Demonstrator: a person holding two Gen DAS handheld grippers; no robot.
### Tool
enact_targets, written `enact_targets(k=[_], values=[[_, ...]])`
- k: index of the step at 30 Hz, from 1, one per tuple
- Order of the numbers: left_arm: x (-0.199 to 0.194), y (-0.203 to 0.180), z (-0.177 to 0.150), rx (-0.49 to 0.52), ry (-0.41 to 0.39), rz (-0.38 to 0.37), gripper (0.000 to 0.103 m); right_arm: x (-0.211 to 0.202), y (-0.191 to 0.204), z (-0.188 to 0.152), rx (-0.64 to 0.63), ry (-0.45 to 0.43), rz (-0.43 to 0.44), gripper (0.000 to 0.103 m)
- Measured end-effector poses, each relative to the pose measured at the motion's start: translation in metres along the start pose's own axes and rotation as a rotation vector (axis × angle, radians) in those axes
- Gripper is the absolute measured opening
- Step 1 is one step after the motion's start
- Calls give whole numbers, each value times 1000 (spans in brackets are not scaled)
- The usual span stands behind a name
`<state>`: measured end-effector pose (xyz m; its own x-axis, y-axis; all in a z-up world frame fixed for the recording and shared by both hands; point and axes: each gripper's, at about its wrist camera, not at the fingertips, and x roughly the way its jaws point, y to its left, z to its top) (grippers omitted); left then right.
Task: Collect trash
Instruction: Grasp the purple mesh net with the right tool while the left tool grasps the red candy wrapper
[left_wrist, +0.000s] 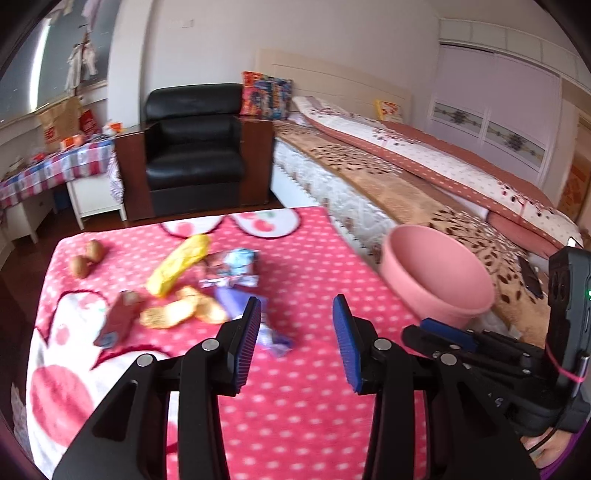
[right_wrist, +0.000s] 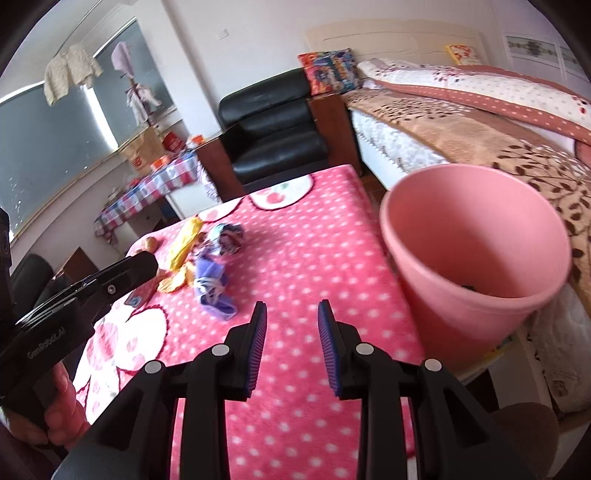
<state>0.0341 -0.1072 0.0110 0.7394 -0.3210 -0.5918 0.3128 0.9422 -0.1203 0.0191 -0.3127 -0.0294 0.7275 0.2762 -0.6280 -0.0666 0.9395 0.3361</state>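
Your pink bucket (right_wrist: 476, 254) stands at the right edge of the pink polka-dot blanket (right_wrist: 306, 258), beside the bed (right_wrist: 480, 122), its mouth tipped toward your right camera. Something small and dark lies low inside against the near wall; what it is cannot be told. From the left wrist view the same pink bucket (left_wrist: 436, 273) shows only bare inner wall.

The trash sits in a loose cluster on the far left half of the blanket (left_wrist: 303, 266), well apart from the bucket. The yellow wrapper (left_wrist: 177, 264) lies with its long axis running from near-left to far-right. Just beside it to the right is a crumpled blue-and-purple wrapper (left_wrist: 231, 267). The purple wrapper (right_wrist: 212, 286) stretches lengthwise toward you, its near end closest to your left gripper. A brown carton (left_wrist: 118, 323) lies tipped on its side, its long axis toward you, and flat orange-tan pieces (left_wrist: 181, 310) lie between it and the purple wrapper. Two brown round items (left_wrist: 86, 258) rest at the far left corner.

Your left gripper (left_wrist: 297, 339) hovers above the blanket with its jaws spread wide and nothing between them, its left pad (left_wrist: 249, 336) overlapping the purple wrapper's near end in view. Your right gripper (right_wrist: 291, 343) is likewise parted and empty, over bare blanket just left of the bucket.
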Motion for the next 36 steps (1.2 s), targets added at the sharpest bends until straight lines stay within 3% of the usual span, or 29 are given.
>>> enact_targets(k=[13,17,23,36], values=[[-14,112,-13,-146,-9,231,41,51,56,15,-113,95,76,28],[-10,140,-19,-185,13,268,41,63,71,20,-147,110,87,29],[8,158,-24,-200,62,268,41,85,83,27,-149,133,89,40],[54,167,-29,-182,158,272,39,126,87,26,-157,196,56,42]])
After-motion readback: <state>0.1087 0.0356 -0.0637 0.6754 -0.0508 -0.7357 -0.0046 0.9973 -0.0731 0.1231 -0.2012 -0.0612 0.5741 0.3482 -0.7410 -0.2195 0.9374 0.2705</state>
